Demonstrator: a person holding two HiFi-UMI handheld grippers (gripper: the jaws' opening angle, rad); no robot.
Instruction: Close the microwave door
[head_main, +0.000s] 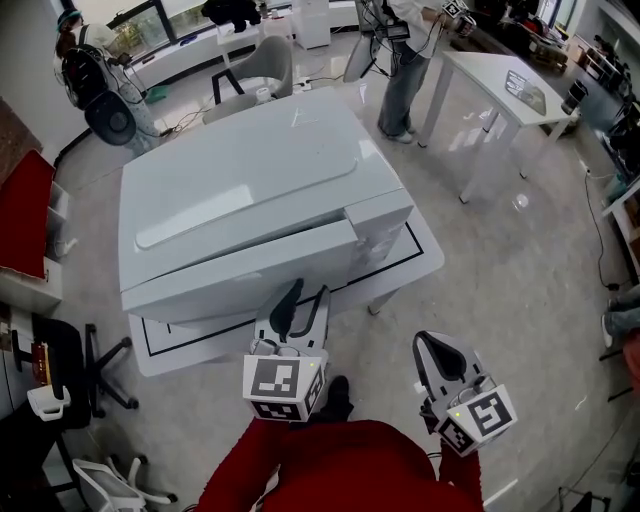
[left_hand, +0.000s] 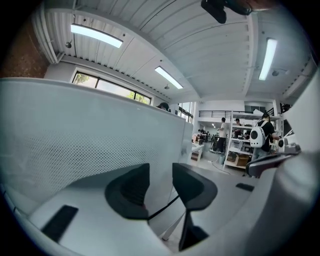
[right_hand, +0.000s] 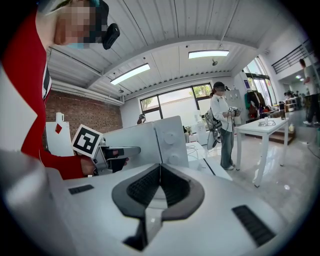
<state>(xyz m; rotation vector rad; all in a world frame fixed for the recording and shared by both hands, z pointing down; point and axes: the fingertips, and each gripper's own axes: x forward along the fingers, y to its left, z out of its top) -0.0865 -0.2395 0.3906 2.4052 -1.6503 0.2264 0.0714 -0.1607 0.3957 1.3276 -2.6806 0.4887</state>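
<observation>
A big white microwave (head_main: 240, 170) stands on a low white table (head_main: 420, 262). Its door (head_main: 240, 268) lies about flush with the front, beside the control panel (head_main: 382, 218); whether it is latched I cannot tell. My left gripper (head_main: 292, 292) points at the door's lower front, close to it. In the left gripper view the perforated door (left_hand: 75, 145) fills the left side, and the left gripper (left_hand: 160, 171) is open with nothing between its fingers. My right gripper (head_main: 433, 347) hangs off the table's right corner, away from the microwave. In its own view the right gripper (right_hand: 160, 169) is shut and empty.
A person (head_main: 405, 60) stands at the back beside a white desk (head_main: 500, 75). A grey office chair (head_main: 262, 68) sits behind the microwave. A red cabinet (head_main: 25, 215) and a black chair base (head_main: 105, 375) are at the left. Bare floor spreads to the right.
</observation>
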